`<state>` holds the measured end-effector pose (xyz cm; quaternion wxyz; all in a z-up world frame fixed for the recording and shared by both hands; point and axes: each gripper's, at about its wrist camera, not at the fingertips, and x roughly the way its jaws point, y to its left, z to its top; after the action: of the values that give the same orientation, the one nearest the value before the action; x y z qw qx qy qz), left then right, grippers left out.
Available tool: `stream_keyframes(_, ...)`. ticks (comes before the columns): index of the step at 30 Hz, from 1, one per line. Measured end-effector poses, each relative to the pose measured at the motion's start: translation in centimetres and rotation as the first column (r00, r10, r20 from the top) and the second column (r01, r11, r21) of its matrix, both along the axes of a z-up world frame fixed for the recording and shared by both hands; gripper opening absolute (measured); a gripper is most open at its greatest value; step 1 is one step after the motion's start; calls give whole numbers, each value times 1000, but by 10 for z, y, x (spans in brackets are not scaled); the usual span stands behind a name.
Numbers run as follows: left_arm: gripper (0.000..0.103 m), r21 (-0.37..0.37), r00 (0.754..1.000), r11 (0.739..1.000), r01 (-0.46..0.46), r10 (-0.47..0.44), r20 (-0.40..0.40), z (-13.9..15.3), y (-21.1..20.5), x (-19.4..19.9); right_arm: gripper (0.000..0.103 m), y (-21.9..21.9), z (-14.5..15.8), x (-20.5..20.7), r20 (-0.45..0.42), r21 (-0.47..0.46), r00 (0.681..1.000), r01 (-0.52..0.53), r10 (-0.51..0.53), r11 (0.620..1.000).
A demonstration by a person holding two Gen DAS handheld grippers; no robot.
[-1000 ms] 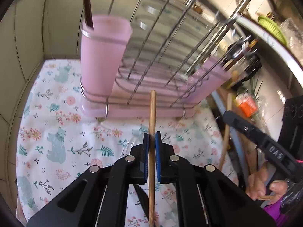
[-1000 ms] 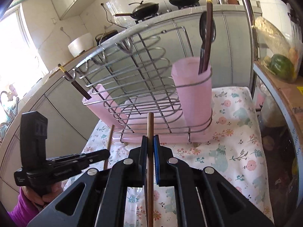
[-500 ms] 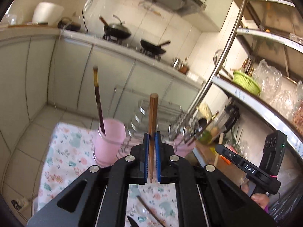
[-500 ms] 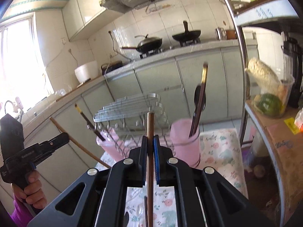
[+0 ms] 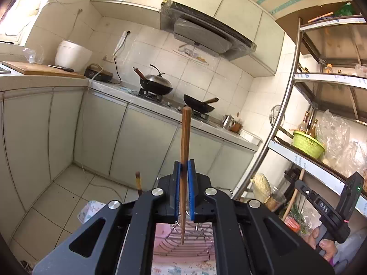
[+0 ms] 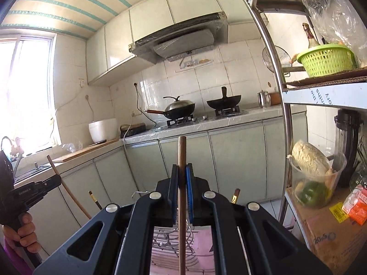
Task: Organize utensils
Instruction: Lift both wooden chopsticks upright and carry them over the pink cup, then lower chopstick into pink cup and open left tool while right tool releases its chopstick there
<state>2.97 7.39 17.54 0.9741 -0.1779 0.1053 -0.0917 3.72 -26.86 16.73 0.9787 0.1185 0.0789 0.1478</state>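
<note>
The left gripper pinches one wooden chopstick that stands upright between its blue pads. The right gripper clamps a second chopstick the same way. Below both, partly hidden by the black jaws, is the wire drying rack with pink holders. Beyond are two woks on the stove and one green basket on the shelf.
</note>
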Motion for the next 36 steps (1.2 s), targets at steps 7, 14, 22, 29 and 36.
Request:
stream_keyframes(7,6,89,995,992,-93,89,50,-1,-3,15,6,2,12,13,109,-5,993,36,-35,999)
stream_keyframes(14,6,170,995,980,-101,100,15,-25,-13,36,6,5,16,28,217,-15,973,80,-75,997)
stream_keyframes(22,6,181,995,980,-79,90,-54,-55,-15,51,6,7,-11,47,210,-42,972,117,-106,992)
stream_keyframes(29,6,176,992,982,-67,84,-95,-72,-14,57,6,-2,-39,58,127,-26,986,113,-109,993)
stream_keyframes(36,6,180,988,982,-57,82,-134,-86,-17,60,6,-3,-72,60,21,-27,995,98,-97,995)
